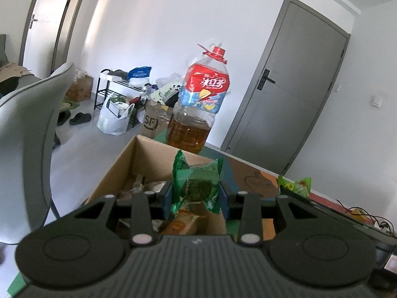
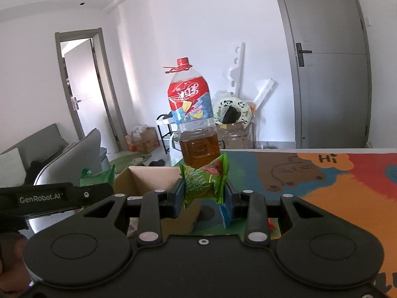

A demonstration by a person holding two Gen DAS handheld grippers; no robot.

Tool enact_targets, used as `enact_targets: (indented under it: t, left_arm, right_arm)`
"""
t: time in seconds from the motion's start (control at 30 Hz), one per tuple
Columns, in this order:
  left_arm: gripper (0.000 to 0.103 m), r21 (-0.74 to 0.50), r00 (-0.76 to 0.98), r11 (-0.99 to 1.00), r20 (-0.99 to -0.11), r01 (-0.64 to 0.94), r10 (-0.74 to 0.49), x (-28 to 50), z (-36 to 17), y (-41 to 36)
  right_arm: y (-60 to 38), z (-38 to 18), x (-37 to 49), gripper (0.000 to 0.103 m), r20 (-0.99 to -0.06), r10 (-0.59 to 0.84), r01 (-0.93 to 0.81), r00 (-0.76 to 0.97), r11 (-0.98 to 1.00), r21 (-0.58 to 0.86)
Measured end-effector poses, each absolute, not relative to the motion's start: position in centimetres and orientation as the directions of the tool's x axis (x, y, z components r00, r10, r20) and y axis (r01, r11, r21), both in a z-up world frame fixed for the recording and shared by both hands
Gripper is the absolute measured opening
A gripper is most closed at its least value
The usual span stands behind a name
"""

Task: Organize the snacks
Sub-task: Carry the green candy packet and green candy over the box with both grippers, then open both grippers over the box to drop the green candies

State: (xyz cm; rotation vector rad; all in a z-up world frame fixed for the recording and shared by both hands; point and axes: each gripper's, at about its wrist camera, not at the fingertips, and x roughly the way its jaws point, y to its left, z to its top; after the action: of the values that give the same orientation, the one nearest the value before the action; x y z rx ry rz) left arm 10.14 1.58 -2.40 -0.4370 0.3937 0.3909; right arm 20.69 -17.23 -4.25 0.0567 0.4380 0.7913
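My left gripper (image 1: 196, 193) is shut on a green wrapped pastry (image 1: 198, 183), held upright above an open cardboard box (image 1: 116, 171) that holds several wrapped snacks (image 1: 183, 223). My right gripper (image 2: 204, 193) is shut on another green snack packet (image 2: 203, 181), above the colourful table mat and just right of the same cardboard box (image 2: 148, 176). In the right wrist view the left gripper's body (image 2: 49, 196) shows at the left with its green pastry (image 2: 99, 176) at its tip. In the left wrist view the right hand's green packet (image 1: 296, 185) shows at the right edge.
A large oil bottle (image 1: 198, 104) with a red label and cap stands on the table just behind the box. A grey chair (image 1: 27, 134) is left of the box. The cartoon table mat (image 2: 322, 173) stretches to the right. Cables (image 1: 367, 216) lie at the far right.
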Motion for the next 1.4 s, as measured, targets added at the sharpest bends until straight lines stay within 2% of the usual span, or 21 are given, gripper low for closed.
enact_targets:
  t: [0.27, 0.47, 0.83, 0.9, 1.0, 1.33, 1.4]
  left_arm:
    - [0.040, -0.346, 0.832, 0.815, -0.485, -0.465, 0.269, 9.6, -3.5, 3.2]
    - [0.045, -0.374, 0.827, 0.784, -0.479, -0.496, 0.295, 8.3, -3.5, 5.3]
    - [0.045, -0.408, 0.814, 0.738, -0.481, -0.537, 0.326, 7.2, -3.7, 9.2]
    - [0.045, -0.411, 0.813, 0.735, -0.481, -0.539, 0.328, 6.9, -3.8, 9.5]
    - [0.048, -0.419, 0.812, 0.728, -0.483, -0.543, 0.328, 7.0, -3.9, 10.0]
    - [0.059, -0.406, 0.816, 0.742, -0.477, -0.534, 0.326, 7.4, -3.8, 8.8]
    - [0.061, -0.398, 0.817, 0.749, -0.475, -0.530, 0.326, 7.7, -3.7, 8.2]
  right_arm:
    - [-15.6, -4.3, 20.2, 0.034, -0.369, 0.712, -0.695, 0.597, 0.689, 0.204]
    - [-13.6, -4.5, 20.1, 0.034, -0.392, 0.710, -0.702, 0.585, 0.685, 0.194]
    - [-9.5, -4.9, 21.0, 0.035, -0.428, 0.709, -0.710, 0.561, 0.678, 0.192]
    - [-8.7, -4.7, 21.2, 0.037, -0.429, 0.709, -0.711, 0.560, 0.677, 0.191]
    - [-7.9, -4.5, 21.6, 0.048, -0.412, 0.716, -0.709, 0.564, 0.675, 0.202]
    - [-9.7, -5.0, 21.2, 0.048, -0.432, 0.699, -0.698, 0.569, 0.689, 0.196]
    - [-10.3, -5.0, 21.3, 0.052, -0.434, 0.693, -0.693, 0.576, 0.695, 0.192]
